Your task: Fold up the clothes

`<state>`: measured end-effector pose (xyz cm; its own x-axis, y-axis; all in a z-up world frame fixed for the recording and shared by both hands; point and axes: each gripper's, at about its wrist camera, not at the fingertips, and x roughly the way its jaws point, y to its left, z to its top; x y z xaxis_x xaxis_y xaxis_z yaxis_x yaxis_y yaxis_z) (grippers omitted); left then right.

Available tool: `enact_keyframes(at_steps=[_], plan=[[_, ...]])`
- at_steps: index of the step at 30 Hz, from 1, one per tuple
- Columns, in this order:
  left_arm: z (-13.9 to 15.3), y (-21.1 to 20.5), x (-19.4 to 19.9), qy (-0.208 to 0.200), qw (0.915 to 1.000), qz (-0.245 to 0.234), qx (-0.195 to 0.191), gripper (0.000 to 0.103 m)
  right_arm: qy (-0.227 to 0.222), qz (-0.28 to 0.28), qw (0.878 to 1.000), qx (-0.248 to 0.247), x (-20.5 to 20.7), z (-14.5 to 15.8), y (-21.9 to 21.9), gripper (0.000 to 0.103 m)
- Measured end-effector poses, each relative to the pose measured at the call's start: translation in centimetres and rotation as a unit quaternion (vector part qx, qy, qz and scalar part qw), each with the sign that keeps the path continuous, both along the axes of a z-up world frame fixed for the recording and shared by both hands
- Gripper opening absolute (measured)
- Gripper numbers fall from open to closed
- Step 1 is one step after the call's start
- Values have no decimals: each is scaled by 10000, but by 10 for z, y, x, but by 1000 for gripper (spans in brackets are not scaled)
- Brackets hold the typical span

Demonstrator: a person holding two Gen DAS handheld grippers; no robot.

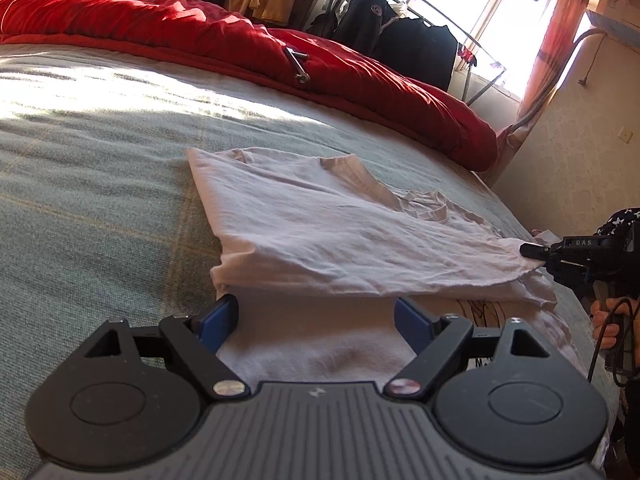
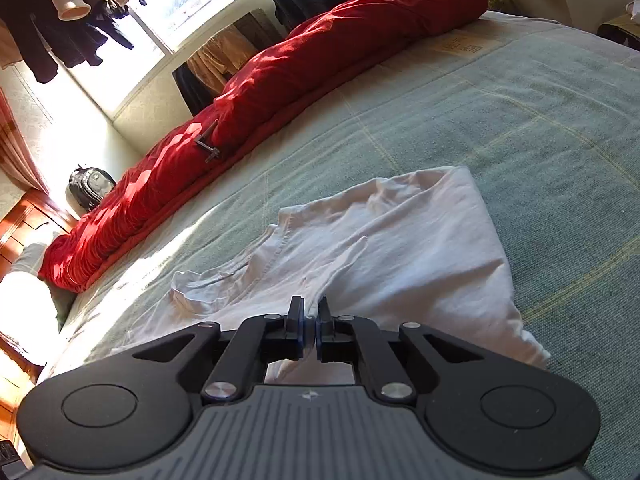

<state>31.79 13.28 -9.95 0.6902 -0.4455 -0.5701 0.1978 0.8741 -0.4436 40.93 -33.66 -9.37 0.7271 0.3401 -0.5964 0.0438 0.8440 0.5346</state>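
sunlight falls through a window onto a wide bed covered with a green checked blanket, and a crumpled red duvet runs along its far side with a small metal handle-like piece lying on it, though what that piece is cannot be told from here. dark clothes hang on a rack by the window, and a black backpack sits on the floor near an orange curtain. the pale t-shirt lies on the blanket near the edge of the bed, partly folded, with its collar showing toward the duvet and one layer raised off the layer below. the left gripper hangs low at the near edge of the shirt with its jaws wide; its blue pads stand either side of the fabric and do not press on it. the right gripper has its jaws closed tight on a pinch of the shirt's cloth, and in the left wrist view its black tip holds the raised corner at the right side of the shirt. a hand grips that gripper's handle beside a dark star-patterned sleeve.
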Motion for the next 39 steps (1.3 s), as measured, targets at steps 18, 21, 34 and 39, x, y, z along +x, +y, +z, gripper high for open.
enact_keyframes(at_steps=[18,21,34,39], plan=[[8,92,1,107,9845,1154,-1317,85,-1084,2115,9626,-1303,-47,74,152,40],[7,97,2,142,9823,1237,-1400,85,-1008,2826,9459,-1232,-42,71,207,36],[6,103,5,197,9819,1280,-1383,85,-385,3738,9033,-2068,-3,6,361,11],[9,101,5,178,9831,1246,-1329,85,-493,3578,9195,-1549,1,9,346,12]])
